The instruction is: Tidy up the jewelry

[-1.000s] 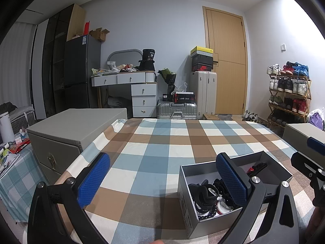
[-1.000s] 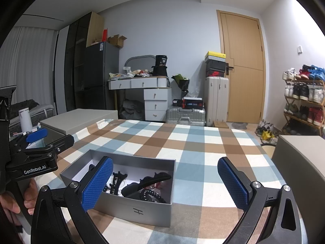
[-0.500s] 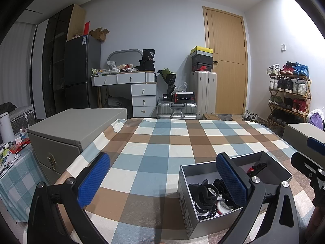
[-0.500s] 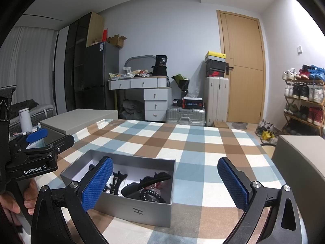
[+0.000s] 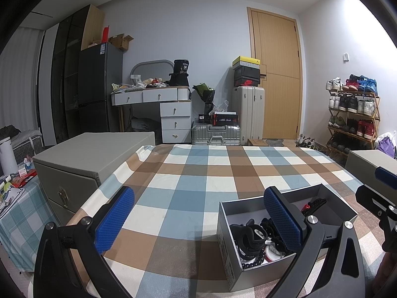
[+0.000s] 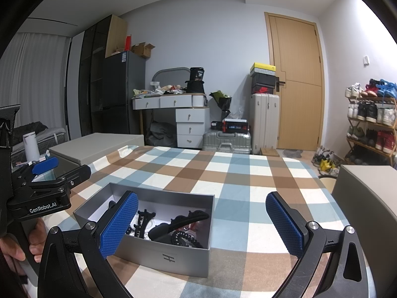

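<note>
Both claws, left claw [image 5: 198, 223] and right claw [image 6: 202, 223], gape wide, empty; grey box [image 6: 158, 258] on bench [image 6: 248, 173] holds jumbled dark clips, beads; stage unclear, sorted or unsorted.

You can read "GenRobot.AI" in white on the black body of the left gripper [image 6: 44, 188]. The grey box [image 6: 171, 255] carries a small "H"-like mark on its front wall. A black container [image 6: 197, 79] on the dresser [image 6: 173, 101] shows "30".
</note>
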The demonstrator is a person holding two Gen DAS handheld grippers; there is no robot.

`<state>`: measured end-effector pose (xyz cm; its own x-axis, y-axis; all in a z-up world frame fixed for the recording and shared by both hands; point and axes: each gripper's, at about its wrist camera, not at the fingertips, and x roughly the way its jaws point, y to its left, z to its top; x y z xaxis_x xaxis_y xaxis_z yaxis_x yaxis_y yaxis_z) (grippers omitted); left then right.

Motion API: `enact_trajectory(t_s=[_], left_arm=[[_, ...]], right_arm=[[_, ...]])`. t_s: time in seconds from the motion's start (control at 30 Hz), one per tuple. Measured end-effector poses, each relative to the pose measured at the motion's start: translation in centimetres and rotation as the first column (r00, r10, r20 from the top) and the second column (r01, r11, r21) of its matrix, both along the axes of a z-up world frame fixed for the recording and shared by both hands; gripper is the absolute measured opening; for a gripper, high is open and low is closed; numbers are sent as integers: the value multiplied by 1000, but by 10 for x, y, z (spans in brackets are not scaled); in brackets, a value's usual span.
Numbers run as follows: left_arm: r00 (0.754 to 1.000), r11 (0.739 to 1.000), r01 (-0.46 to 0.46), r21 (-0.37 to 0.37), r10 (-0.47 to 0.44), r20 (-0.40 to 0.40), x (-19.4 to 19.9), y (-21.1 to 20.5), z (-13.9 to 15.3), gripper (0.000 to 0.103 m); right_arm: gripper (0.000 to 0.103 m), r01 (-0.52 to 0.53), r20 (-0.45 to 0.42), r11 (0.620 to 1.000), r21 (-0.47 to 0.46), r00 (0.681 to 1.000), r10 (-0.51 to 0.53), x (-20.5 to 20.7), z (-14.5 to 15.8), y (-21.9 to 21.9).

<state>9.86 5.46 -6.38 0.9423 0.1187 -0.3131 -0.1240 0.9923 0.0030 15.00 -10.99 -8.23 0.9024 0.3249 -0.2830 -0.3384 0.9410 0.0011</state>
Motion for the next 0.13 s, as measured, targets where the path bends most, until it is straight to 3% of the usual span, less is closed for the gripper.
enact_trajectory(t_s=[0.13], left_arm=[[1000, 1000, -4, 0, 4, -2, 0, 2, -1, 102]], right_arm=[[103, 0, 0, 1000, 0, 1000, 0, 0, 0, 0]])
